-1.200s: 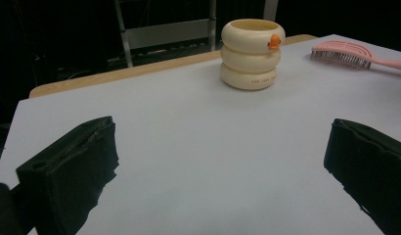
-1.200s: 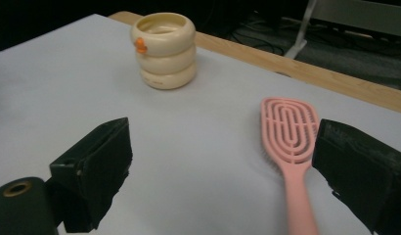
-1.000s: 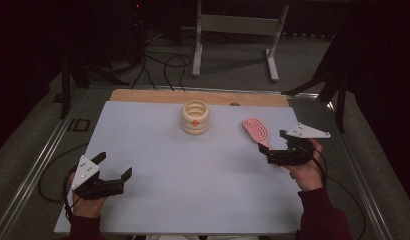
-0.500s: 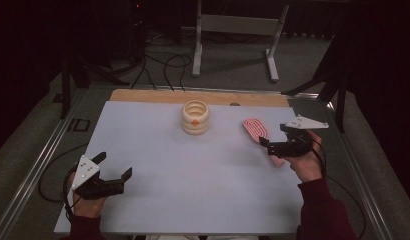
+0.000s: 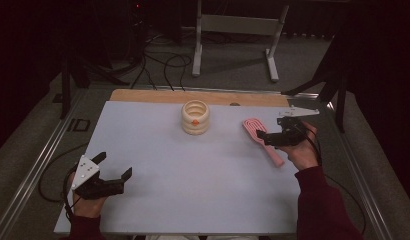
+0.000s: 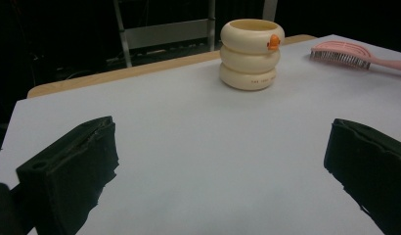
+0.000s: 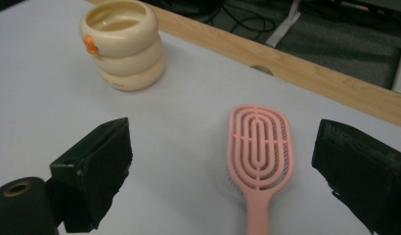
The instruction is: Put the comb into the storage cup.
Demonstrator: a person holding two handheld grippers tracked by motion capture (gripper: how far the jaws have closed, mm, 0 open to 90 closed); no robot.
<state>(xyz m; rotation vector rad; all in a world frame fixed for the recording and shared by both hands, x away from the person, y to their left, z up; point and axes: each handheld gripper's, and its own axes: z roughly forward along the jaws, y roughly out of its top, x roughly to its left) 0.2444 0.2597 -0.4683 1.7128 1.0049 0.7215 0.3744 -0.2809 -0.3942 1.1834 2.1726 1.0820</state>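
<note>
Right gripper (image 5: 265, 136), jaws wide, hovers over the pink hairbrush (image 5: 262, 140) at the table's three o'clock; left gripper (image 5: 115, 176), also wide, rests at seven o'clock

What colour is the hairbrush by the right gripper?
Pink; the hairbrush shows best in the right gripper view.

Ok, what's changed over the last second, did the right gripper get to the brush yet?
The right gripper has moved left and slightly away from the person, and now sits over the pink hairbrush, fingers open on either side of it, nothing gripped yet. The brush lies flat where it was. The left gripper, open near the table's near left corner, and the cream ringed holder have not moved.
</note>
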